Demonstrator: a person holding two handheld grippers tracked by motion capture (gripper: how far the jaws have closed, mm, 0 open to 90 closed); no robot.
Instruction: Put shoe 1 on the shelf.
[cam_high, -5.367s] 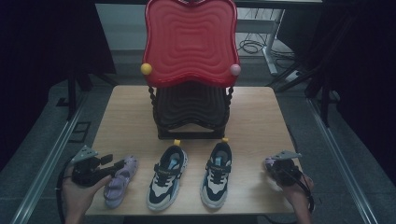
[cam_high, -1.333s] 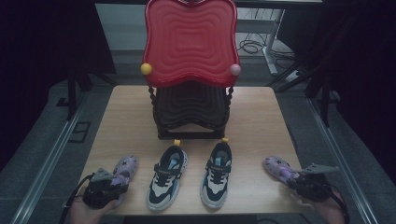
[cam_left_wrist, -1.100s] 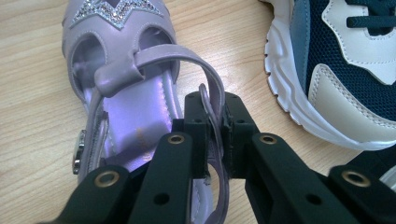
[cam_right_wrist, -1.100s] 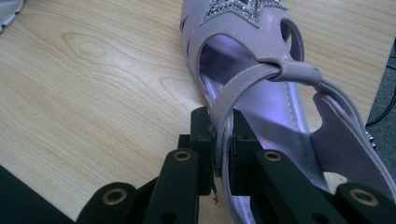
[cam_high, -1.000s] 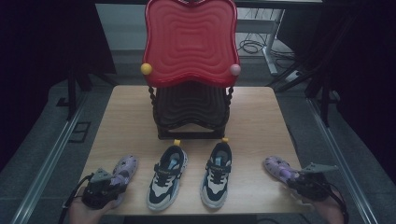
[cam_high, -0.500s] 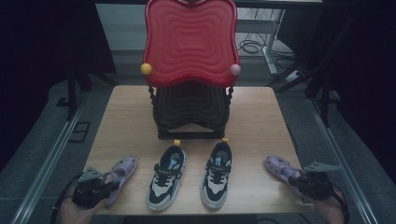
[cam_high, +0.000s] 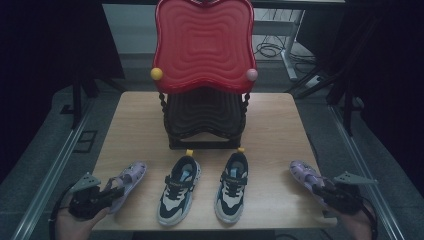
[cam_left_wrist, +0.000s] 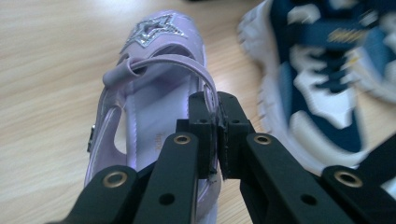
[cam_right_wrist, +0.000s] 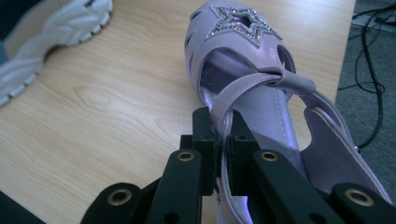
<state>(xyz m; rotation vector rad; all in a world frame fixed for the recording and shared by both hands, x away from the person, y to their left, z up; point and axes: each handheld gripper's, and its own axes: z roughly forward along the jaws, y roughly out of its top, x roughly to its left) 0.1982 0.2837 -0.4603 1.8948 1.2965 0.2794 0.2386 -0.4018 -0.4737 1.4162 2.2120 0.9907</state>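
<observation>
Two purple sandals flank the pair of sneakers (cam_high: 202, 187) on the surface (cam_high: 270, 125). The left gripper (cam_left_wrist: 213, 135) is clamped on the left sandal (cam_left_wrist: 149, 93) by its side wall; the right gripper (cam_right_wrist: 223, 140) pinches the right sandal (cam_right_wrist: 243, 56) by its strap. Both sandals look light and floppy, so a strap hold may let them swing. No containers here.

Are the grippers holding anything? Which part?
Left gripper pinches the left purple sandal by its strap; right gripper pinches the right purple sandal by its strap.
</observation>
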